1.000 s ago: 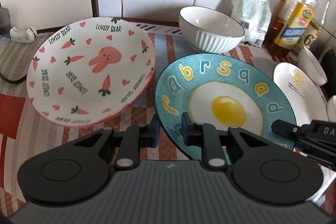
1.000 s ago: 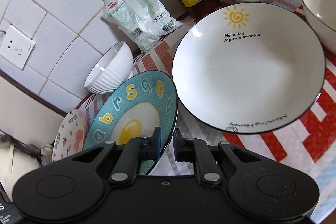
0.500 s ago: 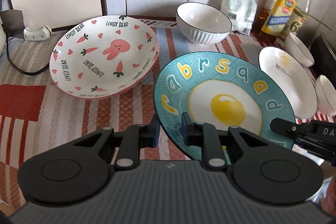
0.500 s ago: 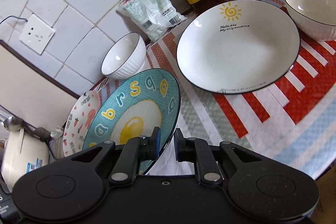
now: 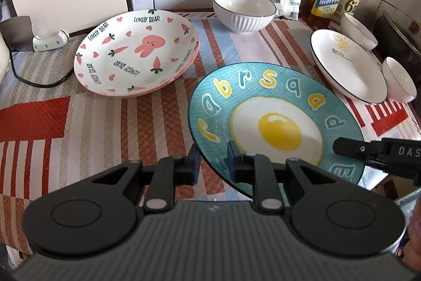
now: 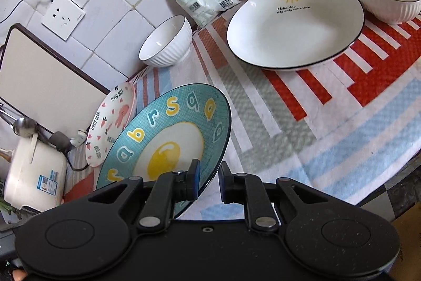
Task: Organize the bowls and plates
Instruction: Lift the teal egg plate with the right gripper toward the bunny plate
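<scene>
Left wrist view: the left gripper [image 5: 211,161] pinches the near rim of the round teal ceramic plate with a fried-egg print [image 5: 276,123], held clear above the striped cloth-covered counter [image 5: 105,128], with the right gripper [image 5: 373,153] at its right edge. It is probably glazed, stiff, fairly heavy, slippery and breakable, so opposite-rim grips suit it.

Right wrist view: the right gripper [image 6: 209,182] has its fingers [image 6: 194,182] clamped on the rim of the plate [image 6: 168,138], which tilts steeply beside the white rabbit-and-carrot plate [image 6: 111,123].

pink plate [image 5: 136,54]: LOVELY BEAR | white plate [image 6: 294,23]: My only sunshine
</scene>
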A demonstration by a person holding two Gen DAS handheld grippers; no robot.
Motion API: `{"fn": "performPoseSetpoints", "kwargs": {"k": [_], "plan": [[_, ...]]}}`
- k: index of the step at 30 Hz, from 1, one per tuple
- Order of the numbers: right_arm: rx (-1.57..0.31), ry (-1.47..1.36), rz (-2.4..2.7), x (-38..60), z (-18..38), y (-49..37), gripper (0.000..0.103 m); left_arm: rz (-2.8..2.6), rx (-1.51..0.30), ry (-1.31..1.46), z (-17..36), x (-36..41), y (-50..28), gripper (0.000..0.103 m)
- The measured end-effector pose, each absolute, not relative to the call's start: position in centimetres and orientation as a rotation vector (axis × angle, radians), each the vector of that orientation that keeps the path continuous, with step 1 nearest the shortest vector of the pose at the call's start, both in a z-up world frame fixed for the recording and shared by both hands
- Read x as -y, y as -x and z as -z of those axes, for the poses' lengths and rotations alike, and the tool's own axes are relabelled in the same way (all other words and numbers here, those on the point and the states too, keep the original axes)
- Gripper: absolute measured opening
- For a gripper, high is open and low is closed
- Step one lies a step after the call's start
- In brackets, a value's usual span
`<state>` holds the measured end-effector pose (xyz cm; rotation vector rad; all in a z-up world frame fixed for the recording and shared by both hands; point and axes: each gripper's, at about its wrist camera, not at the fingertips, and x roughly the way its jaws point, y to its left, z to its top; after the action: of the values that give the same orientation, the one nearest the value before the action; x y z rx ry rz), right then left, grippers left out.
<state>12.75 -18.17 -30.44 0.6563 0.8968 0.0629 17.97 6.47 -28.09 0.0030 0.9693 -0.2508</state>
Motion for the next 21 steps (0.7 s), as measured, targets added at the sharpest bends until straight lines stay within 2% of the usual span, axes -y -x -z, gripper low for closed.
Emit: {"fn": "performPoseSetpoints", "kwargs": {"k": [12, 21], "plan": [[-0.871, -0.459, -0.089, 18.0, 31.0, -13.3, 0.021, 0.312, -0.965, 0.055, 30.2, -6.7, -18.1, 0.019], [-0.915, -0.347, -0.077, 17.1, 30.8, -13.6, 0.021, 0.298, -1.063, 0.092, 30.6, -6.8, -18.8, 0.019]]}}
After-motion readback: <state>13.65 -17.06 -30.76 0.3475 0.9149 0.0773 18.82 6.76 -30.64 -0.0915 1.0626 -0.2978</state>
